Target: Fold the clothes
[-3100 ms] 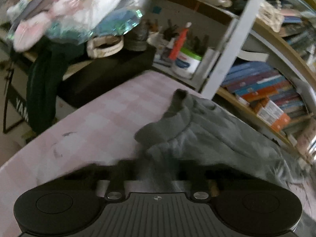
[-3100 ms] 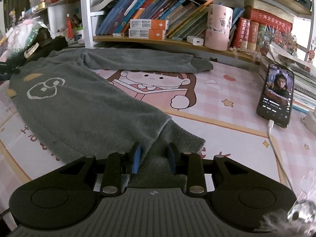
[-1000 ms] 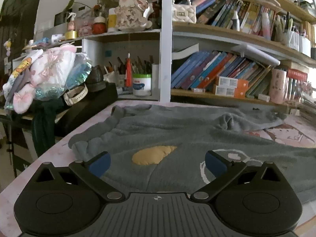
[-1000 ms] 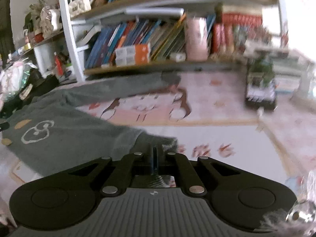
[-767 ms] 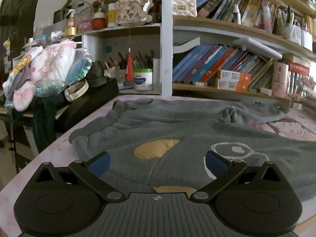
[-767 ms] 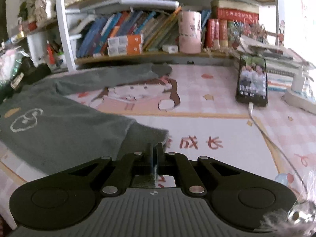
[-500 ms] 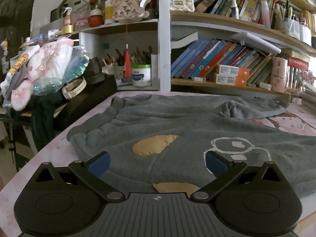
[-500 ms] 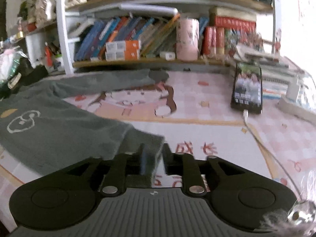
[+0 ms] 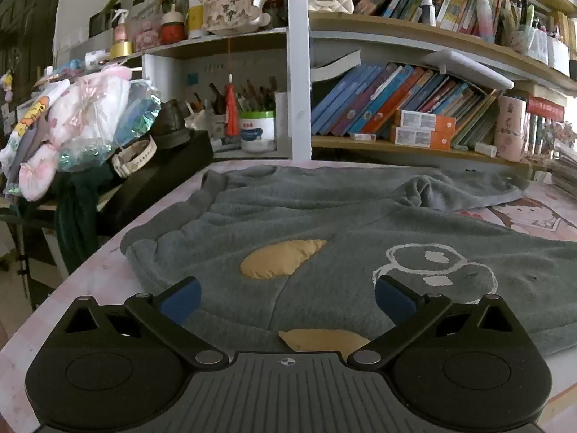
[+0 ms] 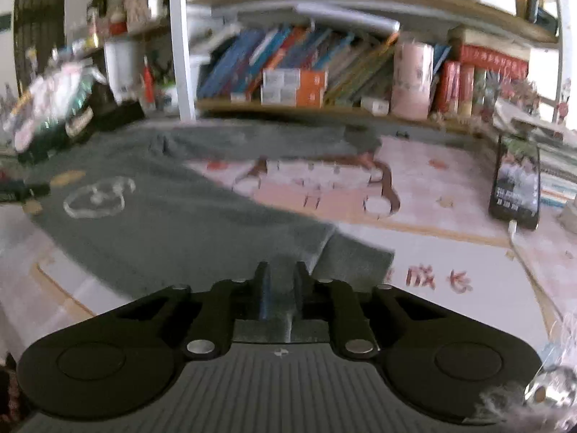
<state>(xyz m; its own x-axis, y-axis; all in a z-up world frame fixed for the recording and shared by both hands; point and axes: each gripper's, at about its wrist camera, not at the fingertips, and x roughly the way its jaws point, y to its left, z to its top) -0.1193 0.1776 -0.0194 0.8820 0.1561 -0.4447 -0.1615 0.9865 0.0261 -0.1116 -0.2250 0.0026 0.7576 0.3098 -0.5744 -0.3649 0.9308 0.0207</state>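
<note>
A grey fleece sweater (image 9: 360,223) with yellow patches and a white outline drawing lies spread flat on the pink cartoon table mat (image 9: 533,216). It also shows in the right wrist view (image 10: 173,213). My left gripper (image 9: 286,294) is open wide and empty, low over the sweater's near edge. My right gripper (image 10: 281,281) is nearly closed with the sweater's ribbed sleeve cuff (image 10: 355,258) between its fingers. The far sleeve (image 10: 270,140) lies stretched along the shelf.
A bookshelf (image 9: 396,108) full of books runs along the table's back. A phone (image 10: 517,184) on a cable lies at the right. A black box (image 9: 158,176) and a pile of bags (image 9: 72,122) stand past the table's left edge.
My right gripper had been shut tight on the cuff and now its fingers stand slightly apart; it moved and the view blurred. My left gripper stays open and barely moved.
</note>
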